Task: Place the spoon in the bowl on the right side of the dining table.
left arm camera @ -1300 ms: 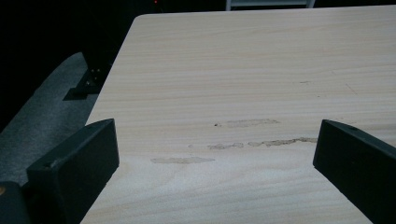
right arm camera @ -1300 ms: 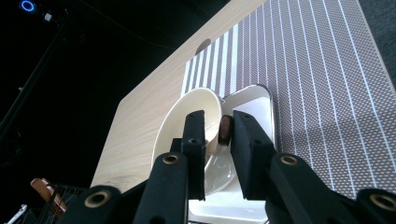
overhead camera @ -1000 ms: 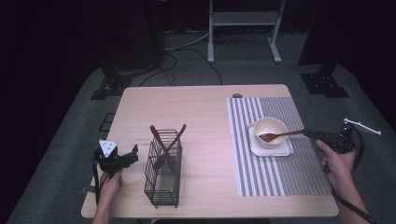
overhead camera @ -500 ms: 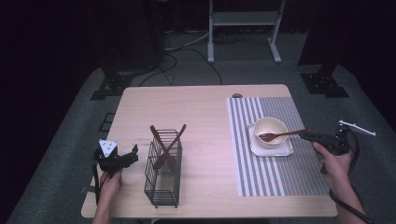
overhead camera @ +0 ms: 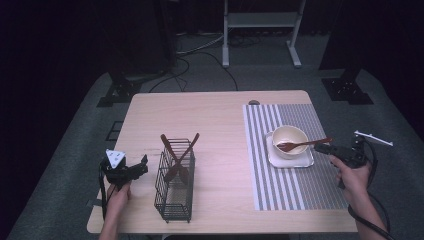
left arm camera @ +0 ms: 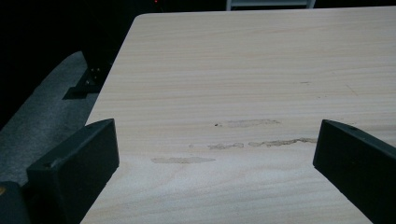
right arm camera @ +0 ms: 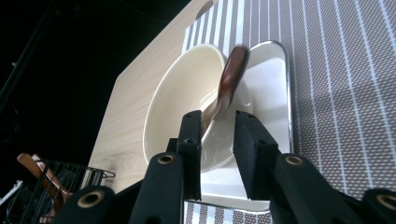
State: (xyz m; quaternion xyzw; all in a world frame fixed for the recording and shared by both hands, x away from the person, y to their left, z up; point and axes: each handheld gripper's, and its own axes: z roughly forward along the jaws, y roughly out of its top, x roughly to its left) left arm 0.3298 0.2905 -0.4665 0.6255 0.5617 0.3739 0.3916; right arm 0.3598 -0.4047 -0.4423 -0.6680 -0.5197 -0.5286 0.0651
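A brown wooden spoon (overhead camera: 300, 145) lies with its head in a cream bowl (overhead camera: 280, 131), and the handle points right. The bowl stands on a small white square plate (overhead camera: 272, 159) on a grey striped placemat (overhead camera: 295, 190). My right gripper (overhead camera: 322, 148) sits at the handle's end. In the right gripper view the spoon (right arm camera: 231, 79) runs between the jaws of my right gripper (right arm camera: 218, 119), beside the left one with a gap to the other, so it is open. My left gripper (overhead camera: 142, 165) is open, low over bare wood at the table's left front, with nothing between the jaws (left arm camera: 215, 154).
A black wire basket (overhead camera: 172, 195) stands at the table's front middle, with two brown wooden utensils (overhead camera: 177, 155) crossed inside it. The light wooden table (overhead camera: 210, 115) is surrounded by dark floor with stand legs and cables behind it.
The right gripper has edged slightly left toward the bowl. The spoon, the bowl and the left gripper stay where they were.
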